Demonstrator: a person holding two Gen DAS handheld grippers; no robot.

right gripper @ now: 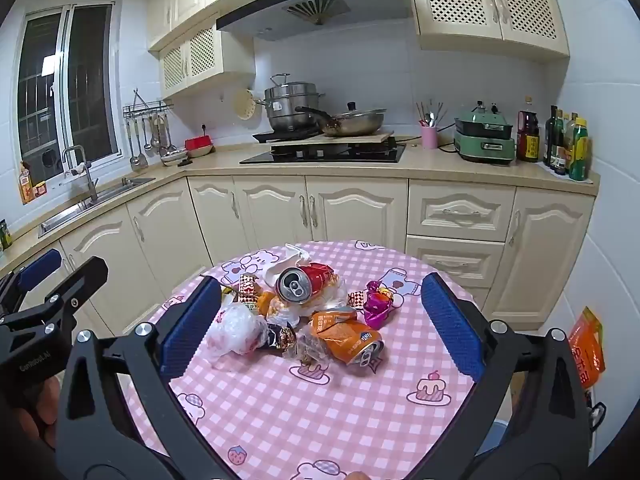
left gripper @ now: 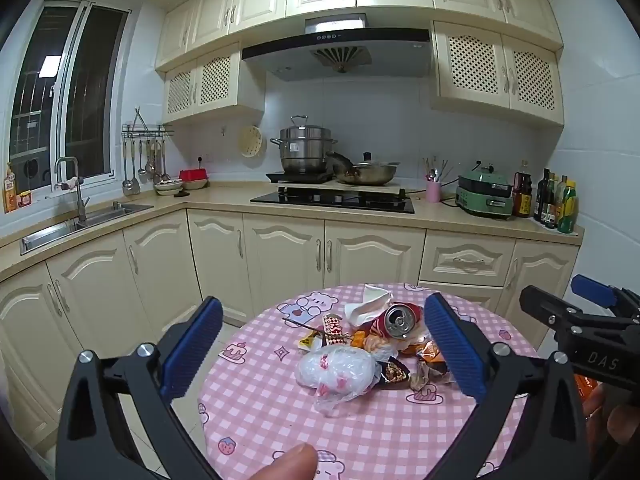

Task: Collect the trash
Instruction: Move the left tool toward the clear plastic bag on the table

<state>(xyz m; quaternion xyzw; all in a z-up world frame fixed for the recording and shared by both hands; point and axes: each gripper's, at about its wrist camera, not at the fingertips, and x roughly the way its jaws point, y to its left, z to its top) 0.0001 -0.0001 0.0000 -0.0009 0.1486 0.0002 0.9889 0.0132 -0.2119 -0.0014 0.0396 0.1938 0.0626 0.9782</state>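
A pile of trash lies on a round table with a pink checked cloth (left gripper: 360,432) (right gripper: 320,412). It holds a crushed red can (left gripper: 400,320) (right gripper: 302,282), a crushed orange can (right gripper: 348,338), a crumpled clear plastic bag (left gripper: 340,372) (right gripper: 236,332), white tissue (left gripper: 370,302) (right gripper: 294,258), a purple wrapper (right gripper: 376,304) and several small snack wrappers. My left gripper (left gripper: 324,344) is open and empty, above the near side of the pile. My right gripper (right gripper: 320,316) is open and empty, its blue pads either side of the pile. Each gripper shows at the edge of the other's view.
Cream kitchen cabinets (left gripper: 280,252) and a counter run behind the table, with a sink (left gripper: 80,220) at left, a hob with pots (left gripper: 332,196), a green cooker (left gripper: 486,196) and bottles (left gripper: 556,204) at right. An orange bag (right gripper: 586,344) hangs right of the table.
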